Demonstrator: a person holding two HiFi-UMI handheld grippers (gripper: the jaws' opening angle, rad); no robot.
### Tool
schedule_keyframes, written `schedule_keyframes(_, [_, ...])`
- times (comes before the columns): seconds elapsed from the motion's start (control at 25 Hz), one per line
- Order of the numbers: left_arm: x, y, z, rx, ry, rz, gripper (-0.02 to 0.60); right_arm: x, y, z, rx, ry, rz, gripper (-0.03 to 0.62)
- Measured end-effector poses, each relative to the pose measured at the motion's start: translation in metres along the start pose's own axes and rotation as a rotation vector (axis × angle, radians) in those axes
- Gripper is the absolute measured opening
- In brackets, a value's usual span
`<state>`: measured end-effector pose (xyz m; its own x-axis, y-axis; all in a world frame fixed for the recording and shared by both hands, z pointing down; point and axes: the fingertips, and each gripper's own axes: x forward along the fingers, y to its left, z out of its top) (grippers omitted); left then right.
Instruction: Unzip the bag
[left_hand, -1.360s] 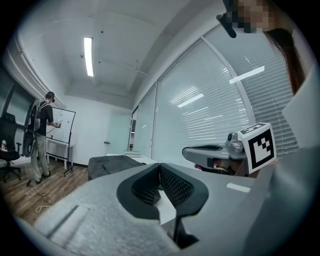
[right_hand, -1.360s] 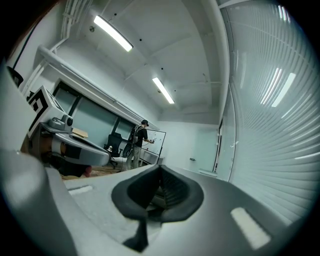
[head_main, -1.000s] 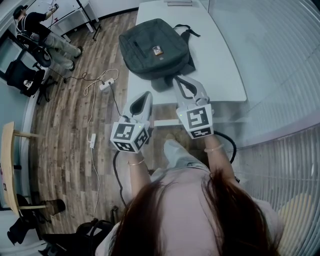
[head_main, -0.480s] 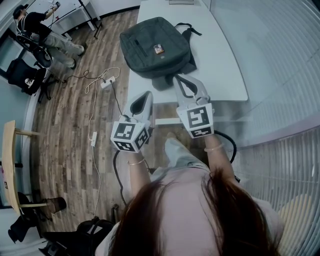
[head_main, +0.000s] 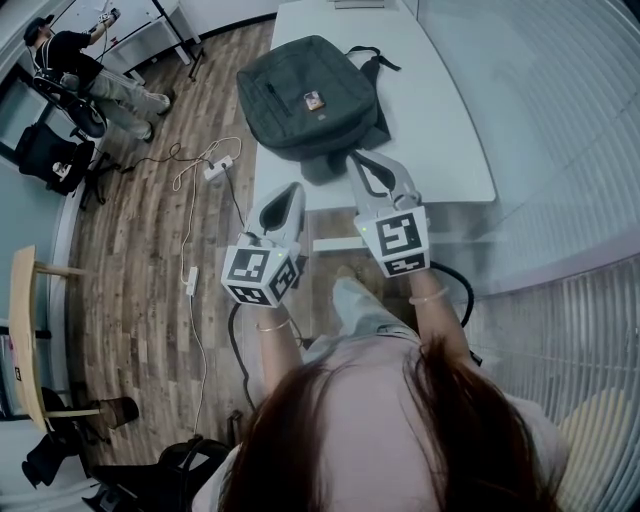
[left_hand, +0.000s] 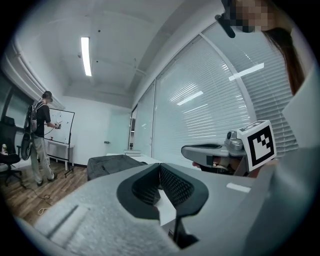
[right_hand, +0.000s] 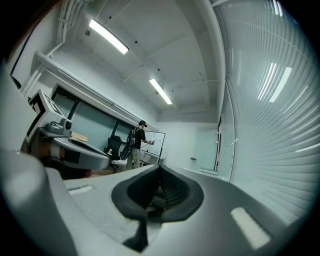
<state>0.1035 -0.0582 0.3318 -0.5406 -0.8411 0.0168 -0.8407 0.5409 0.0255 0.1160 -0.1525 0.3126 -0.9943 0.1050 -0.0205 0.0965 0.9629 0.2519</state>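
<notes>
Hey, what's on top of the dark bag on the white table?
Only a small reddish square patch sits on top of the dark bag; its detail is too small to tell. The bag covers part of the white table, and its inside cannot be seen.

We are in an office. A long white desk (head_main: 440, 120) stands on wood-look flooring (head_main: 130, 260) beside a wall of windows shaded by slatted blinds (left_hand: 210, 95). Strip lights (left_hand: 86, 56) run along the ceiling. Farther off, a person (left_hand: 40, 130) stands at a whiteboard (left_hand: 64, 125), with a black office chair (head_main: 48, 155) nearby and a power strip (head_main: 214, 170) trailing cables across the floor.
</notes>
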Motion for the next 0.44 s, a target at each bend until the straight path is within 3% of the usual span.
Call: schedule_keyframes(0.44, [-0.002, -0.007, 0.005, -0.005, -0.02, 0.026, 0.012, -0.011, -0.005, -0.001, 0.024, -0.02, 0.017, 0.003])
